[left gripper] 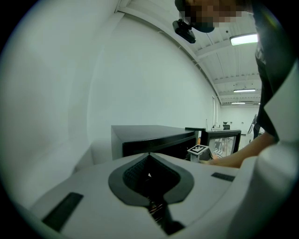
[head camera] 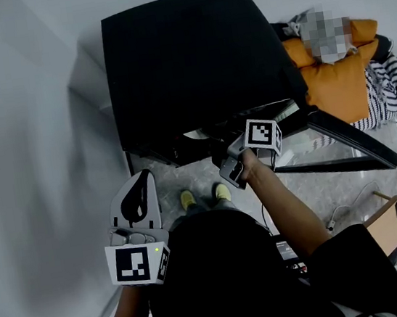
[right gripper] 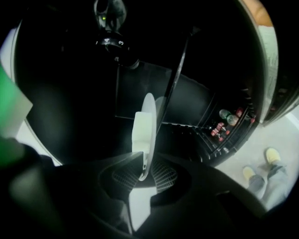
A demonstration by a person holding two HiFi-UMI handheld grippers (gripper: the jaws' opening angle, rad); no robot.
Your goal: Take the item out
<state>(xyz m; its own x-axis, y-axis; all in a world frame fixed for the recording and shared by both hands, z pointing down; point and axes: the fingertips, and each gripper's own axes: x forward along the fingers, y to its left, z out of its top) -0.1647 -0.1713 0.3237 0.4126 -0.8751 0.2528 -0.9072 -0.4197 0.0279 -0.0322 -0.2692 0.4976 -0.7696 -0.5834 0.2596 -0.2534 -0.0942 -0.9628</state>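
While your left tool (head camera: 143,180) hangs outside the black fridge (head camera: 185,61), its jaws pressed together on nothing, your right tool (right gripper: 145,161) reaches into the dark compartment. Its jaws are pinched on the rim of a white plate (right gripper: 148,116), seen edge-on inside the fridge. Farther right, the open door (head camera: 350,141) carries bottles (right gripper: 227,115) in its rack.
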